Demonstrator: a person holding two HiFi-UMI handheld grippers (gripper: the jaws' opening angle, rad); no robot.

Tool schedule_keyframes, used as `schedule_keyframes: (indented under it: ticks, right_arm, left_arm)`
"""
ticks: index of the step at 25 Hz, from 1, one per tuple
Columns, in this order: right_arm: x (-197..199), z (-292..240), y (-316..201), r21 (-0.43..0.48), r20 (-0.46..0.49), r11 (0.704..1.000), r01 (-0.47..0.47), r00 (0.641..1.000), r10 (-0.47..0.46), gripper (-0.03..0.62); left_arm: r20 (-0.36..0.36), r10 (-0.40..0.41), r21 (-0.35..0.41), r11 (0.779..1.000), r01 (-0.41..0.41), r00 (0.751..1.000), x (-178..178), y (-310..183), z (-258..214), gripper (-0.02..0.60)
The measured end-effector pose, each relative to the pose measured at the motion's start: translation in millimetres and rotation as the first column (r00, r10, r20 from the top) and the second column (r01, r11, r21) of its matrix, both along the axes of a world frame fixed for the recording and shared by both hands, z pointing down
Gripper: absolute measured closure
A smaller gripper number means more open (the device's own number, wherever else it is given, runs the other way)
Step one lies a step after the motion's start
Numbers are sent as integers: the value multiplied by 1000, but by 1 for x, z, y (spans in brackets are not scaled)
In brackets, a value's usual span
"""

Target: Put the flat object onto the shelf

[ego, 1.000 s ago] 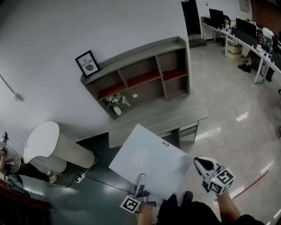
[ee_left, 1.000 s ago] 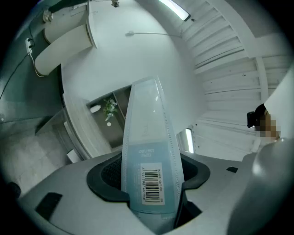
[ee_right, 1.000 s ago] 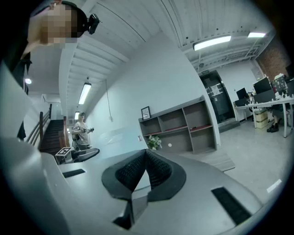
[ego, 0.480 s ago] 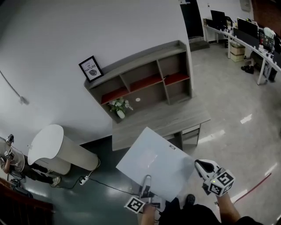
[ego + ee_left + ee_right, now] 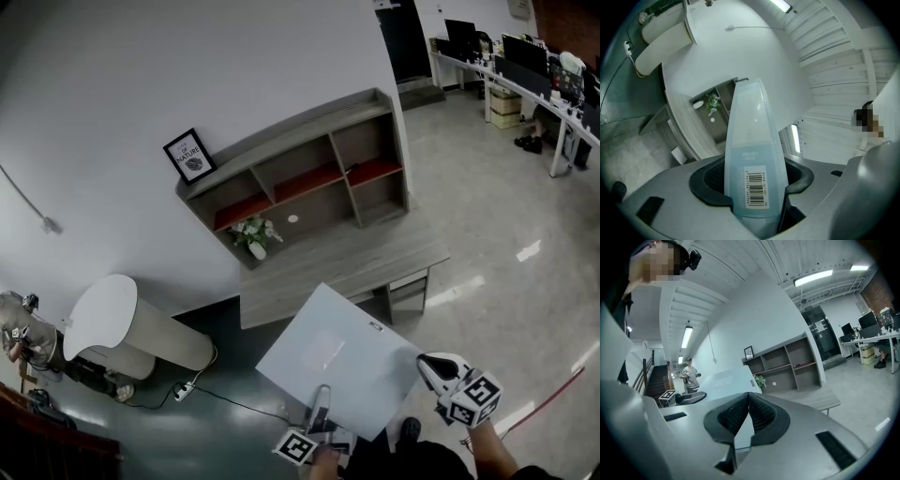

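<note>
Board (image 5: 328,352) first: we see a pale, flat panel held in the air over the dark floor. It is in front of the grey desk (image 5: 342,262), and its far corner overlaps the desk's front edge in the head view. It is well apart from the shelf (image 5: 300,173), which stands at the back of the desk against the white wall.

The left gripper (image 5: 323,403) clamps the panel's near edge. In the left gripper view we see the sheet edge-on between the two pads, with a barcode label just above the grip. The right gripper (image 5: 427,362) meets the panel's right corner. In the right gripper view its pads are pressed together at the tips, with a thin pale strip of the sheet between them, so we read it as gripping the board too.

On the shelf we see red-lined compartments, a small white vase of flowers (image 5: 253,234) and a framed picture (image 5: 187,156) leaning on top. A white rounded unit (image 5: 122,328) lies left of the desk.
</note>
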State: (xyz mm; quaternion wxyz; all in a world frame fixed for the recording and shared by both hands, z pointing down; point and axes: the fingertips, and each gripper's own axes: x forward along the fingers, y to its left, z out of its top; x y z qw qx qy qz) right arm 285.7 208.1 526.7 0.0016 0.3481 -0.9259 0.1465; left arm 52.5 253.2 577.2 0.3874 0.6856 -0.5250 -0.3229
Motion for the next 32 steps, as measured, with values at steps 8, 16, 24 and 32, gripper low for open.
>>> schedule_keyframes:
  ticks: [8,16,24,32]
  right_arm:
    - [-21,14,-17,-67,25,998,-1,1000,3,581]
    - [-57,-3,-61,-30,-23,999,-19,1000,18,581]
    - [-111,-16,-107,1,-42,999,-33,999,33,582]
    - [-162,-17,-141,6,-57,999,-53,997,53,582]
  left_arm:
    - [14,0,13,1000,0,1000,-24,-9,2,299]
    - [12,-2,8,1000,2,1000,-67,-55,6,301]
    - [-19,34,52,998,-33,999,-111,-112,-4,301]
    - [-3,77,57,995,-77,997,-155,-150,-4,301]
